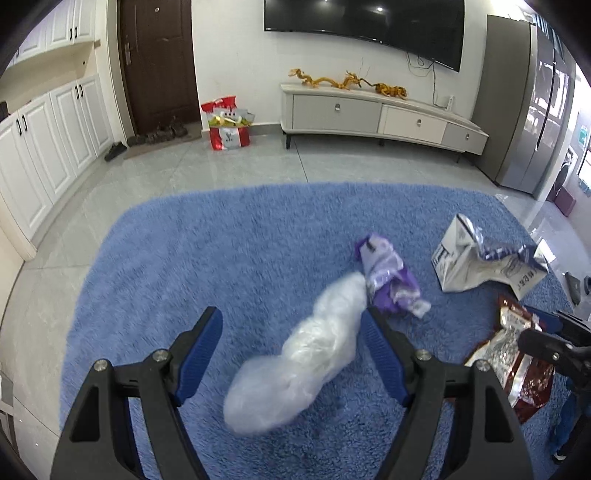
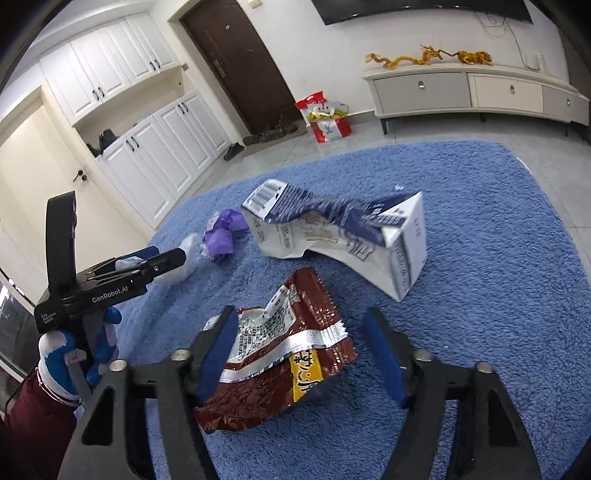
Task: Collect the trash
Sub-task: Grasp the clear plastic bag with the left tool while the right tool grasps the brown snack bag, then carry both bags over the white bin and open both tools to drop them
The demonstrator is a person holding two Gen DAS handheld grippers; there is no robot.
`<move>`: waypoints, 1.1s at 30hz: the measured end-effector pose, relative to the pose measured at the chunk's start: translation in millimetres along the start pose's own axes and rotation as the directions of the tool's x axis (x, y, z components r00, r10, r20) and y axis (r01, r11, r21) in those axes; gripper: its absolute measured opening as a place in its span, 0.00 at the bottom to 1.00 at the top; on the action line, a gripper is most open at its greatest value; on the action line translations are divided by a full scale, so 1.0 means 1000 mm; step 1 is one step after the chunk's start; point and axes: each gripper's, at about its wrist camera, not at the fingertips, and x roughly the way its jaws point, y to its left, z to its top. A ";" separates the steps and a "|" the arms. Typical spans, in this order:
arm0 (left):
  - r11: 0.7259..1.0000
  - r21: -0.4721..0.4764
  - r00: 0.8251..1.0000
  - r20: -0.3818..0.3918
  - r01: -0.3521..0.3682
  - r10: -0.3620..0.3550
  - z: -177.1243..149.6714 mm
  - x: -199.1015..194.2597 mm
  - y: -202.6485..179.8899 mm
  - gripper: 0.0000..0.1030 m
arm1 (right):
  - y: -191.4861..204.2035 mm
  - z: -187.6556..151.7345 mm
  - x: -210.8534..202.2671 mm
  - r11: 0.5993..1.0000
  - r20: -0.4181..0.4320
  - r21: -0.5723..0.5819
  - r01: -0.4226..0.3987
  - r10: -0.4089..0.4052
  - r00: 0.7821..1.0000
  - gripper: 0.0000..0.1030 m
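Lying on shaggy blue rug [image 1: 229, 236] | crinkled clear plastic [image 1: 303, 365] | glossy foil wrapper [image 2: 280, 350]

Home living room: wall-mounted television [image 1: 364, 26] above low media console [image 1: 380, 114] at far wall, blue shag rug [image 1: 221, 258] near, white cabinets [image 1: 55, 136] left.

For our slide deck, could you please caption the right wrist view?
Right gripper open over a brown snack wrapper on the blue rug, white carton beyond.
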 end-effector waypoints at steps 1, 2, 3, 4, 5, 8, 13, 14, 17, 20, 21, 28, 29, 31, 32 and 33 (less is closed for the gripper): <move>1.000 -0.002 1.000 -0.004 0.007 -0.007 -0.003 0.001 0.000 0.68 | 0.002 -0.001 0.002 1.000 -0.005 -0.008 0.003 -0.003 1.000 0.49; 1.000 -0.004 1.000 -0.014 0.015 -0.015 -0.007 0.002 -0.001 0.59 | 0.004 -0.001 0.002 1.000 -0.007 -0.016 0.003 -0.003 1.000 0.38; 1.000 -0.006 1.000 -0.022 0.022 -0.022 -0.009 0.002 -0.002 0.50 | 0.005 -0.002 0.001 1.000 -0.006 -0.019 0.005 -0.005 1.000 0.33; 0.999 -0.012 0.999 -0.031 0.030 -0.030 -0.011 0.002 -0.002 0.45 | 0.006 -0.002 0.001 1.000 -0.005 -0.018 0.004 -0.004 1.000 0.26; 0.999 -0.017 0.999 -0.037 0.037 -0.038 -0.014 0.002 -0.003 0.35 | 0.006 -0.003 -0.001 1.000 -0.001 -0.017 0.001 -0.001 1.000 0.20; 0.998 -0.044 0.998 -0.040 0.054 -0.056 -0.022 -0.006 -0.003 0.31 | 0.009 -0.009 -0.011 1.000 0.015 -0.023 -0.004 0.004 1.000 0.14; 0.997 -0.047 0.998 -0.017 0.063 -0.064 -0.037 -0.036 -0.010 0.30 | 0.020 -0.020 -0.038 0.999 0.045 -0.050 -0.018 0.020 0.999 0.11; 0.997 -0.046 0.998 -0.011 0.064 -0.065 -0.040 -0.044 -0.012 0.30 | 0.023 -0.024 -0.044 0.998 0.052 -0.055 -0.020 0.023 0.998 0.10; 0.998 -0.035 0.998 0.006 0.060 -0.060 -0.049 -0.070 -0.020 0.30 | 0.028 -0.033 -0.066 0.997 0.078 -0.072 -0.021 0.027 0.997 0.10; 0.999 -0.013 0.999 0.023 0.049 -0.048 -0.055 -0.093 -0.032 0.30 | 0.028 -0.043 -0.089 0.997 0.110 -0.071 -0.023 0.030 0.993 0.10; 0.999 -0.006 0.999 0.028 0.046 -0.045 -0.057 -0.102 -0.036 0.30 | 0.027 -0.045 -0.099 0.997 0.124 -0.067 -0.024 0.032 0.992 0.10; 0.998 0.047 0.997 0.053 0.046 -0.048 -0.065 -0.148 -0.080 0.30 | 0.011 -0.066 -0.168 0.998 0.232 -0.059 -0.012 0.026 0.972 0.10; 0.996 0.071 0.997 0.053 0.054 -0.058 -0.066 -0.154 -0.094 0.30 | 0.006 -0.069 -0.177 0.998 0.248 -0.055 -0.005 0.019 0.969 0.10; 0.991 0.106 0.995 0.047 0.082 -0.087 -0.067 -0.160 -0.119 0.30 | -0.009 -0.076 -0.198 0.999 0.280 -0.038 0.016 -0.004 0.960 0.10; 0.988 0.121 0.994 0.042 0.096 -0.101 -0.067 -0.162 -0.131 0.30 | -0.017 -0.080 -0.208 0.999 0.294 -0.027 0.028 -0.019 0.956 0.10; 0.982 0.144 0.992 0.035 0.118 -0.124 -0.067 -0.163 -0.150 0.30 | -0.029 -0.086 -0.221 0.999 0.311 -0.009 0.049 -0.044 0.949 0.10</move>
